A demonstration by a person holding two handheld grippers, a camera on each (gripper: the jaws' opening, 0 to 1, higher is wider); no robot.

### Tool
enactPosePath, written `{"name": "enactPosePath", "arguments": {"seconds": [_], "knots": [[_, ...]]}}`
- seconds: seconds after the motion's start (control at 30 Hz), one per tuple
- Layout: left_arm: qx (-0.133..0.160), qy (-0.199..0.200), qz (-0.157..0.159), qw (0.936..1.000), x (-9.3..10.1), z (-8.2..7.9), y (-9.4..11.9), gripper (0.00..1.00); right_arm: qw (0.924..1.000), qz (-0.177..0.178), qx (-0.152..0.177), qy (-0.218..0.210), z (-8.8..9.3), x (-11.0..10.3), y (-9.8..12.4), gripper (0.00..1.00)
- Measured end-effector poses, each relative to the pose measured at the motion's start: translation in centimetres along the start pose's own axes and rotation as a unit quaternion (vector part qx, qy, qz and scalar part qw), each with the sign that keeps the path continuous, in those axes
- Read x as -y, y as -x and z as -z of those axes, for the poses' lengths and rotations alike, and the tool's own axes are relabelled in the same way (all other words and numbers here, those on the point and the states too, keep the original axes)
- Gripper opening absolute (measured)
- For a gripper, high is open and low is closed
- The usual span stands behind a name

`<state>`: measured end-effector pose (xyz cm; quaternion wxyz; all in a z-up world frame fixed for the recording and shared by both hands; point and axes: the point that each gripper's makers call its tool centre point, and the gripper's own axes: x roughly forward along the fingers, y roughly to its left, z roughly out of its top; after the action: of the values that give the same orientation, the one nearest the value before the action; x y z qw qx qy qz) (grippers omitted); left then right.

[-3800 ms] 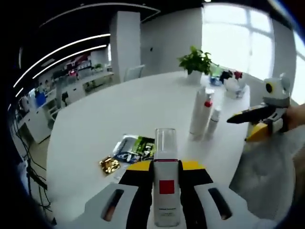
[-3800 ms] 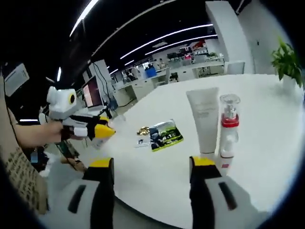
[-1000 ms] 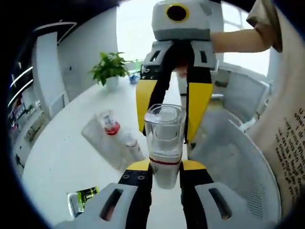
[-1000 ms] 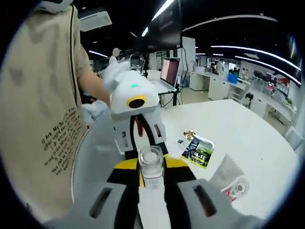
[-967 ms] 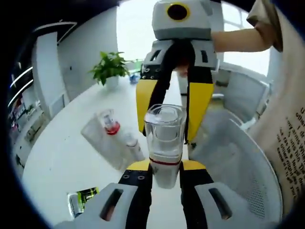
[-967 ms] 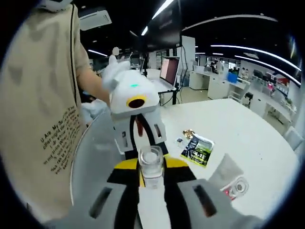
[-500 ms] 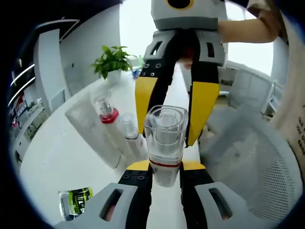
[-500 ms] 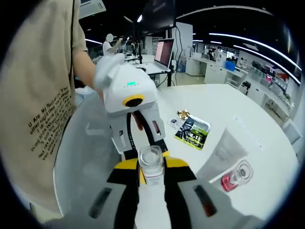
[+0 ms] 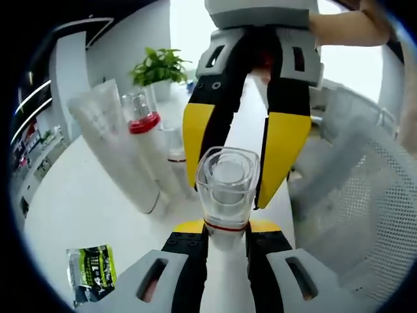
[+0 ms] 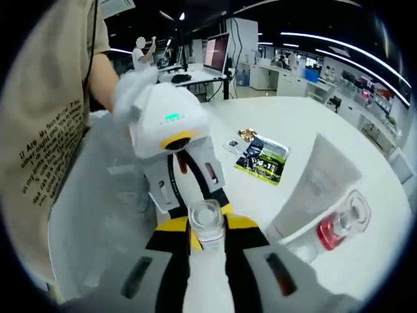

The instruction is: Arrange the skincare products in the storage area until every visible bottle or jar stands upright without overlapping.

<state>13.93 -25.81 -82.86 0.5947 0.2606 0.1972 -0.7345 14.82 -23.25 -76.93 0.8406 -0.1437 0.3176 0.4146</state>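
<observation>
White round table [image 10: 287,124] carries a white tube [image 9: 114,150] beside a red-collared pump bottle [image 9: 153,147]. Both the left gripper [image 9: 225,225] and right gripper [image 10: 207,225] clamp one clear-capped bottle [image 9: 225,189]. Sachet [image 10: 264,158] print is unreadable.

Both grippers, meeting end to end on the clear-capped bottle [image 9: 226,195], are coming closer to the standing products. In the left gripper view the white tube [image 9: 116,151], the red-collared pump bottle [image 9: 147,145] and the small bottle [image 9: 176,164] beside them are growing larger and sliding toward the bottle's left side. The right gripper [image 9: 245,156] is filling more of that view. In the right gripper view the tube [image 10: 311,190] is looming bigger at right; the green sachet [image 10: 263,158] is shifting up.
</observation>
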Motion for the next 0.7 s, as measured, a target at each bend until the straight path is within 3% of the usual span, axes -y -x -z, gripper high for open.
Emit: {"name": "enactPosePath", "arguments": {"seconds": [0.23,0.53,0.6,0.7], "knots": [[-0.007,0.001,-0.003,1.0,-0.3,0.7,-0.6,0.18,1.0,-0.001,-0.002,-0.007,0.6,0.3,-0.5,0.19],[0.011,0.011,-0.006,0.9999,-1.1,0.1,-1.2,0.18,0.9986,0.035,0.021,-0.033,0.6,1.7,-0.3,0.21],[0.013,0.009,-0.005,0.9999,-1.2,-0.2,-1.5,0.18,0.9979,0.056,0.015,-0.028,1.0,2.1,-0.3,0.24],[0.015,0.006,-0.003,0.9999,-1.5,-0.6,-1.9,0.18,0.9956,0.086,0.031,-0.021,0.7,2.5,-0.1,0.39]]}}
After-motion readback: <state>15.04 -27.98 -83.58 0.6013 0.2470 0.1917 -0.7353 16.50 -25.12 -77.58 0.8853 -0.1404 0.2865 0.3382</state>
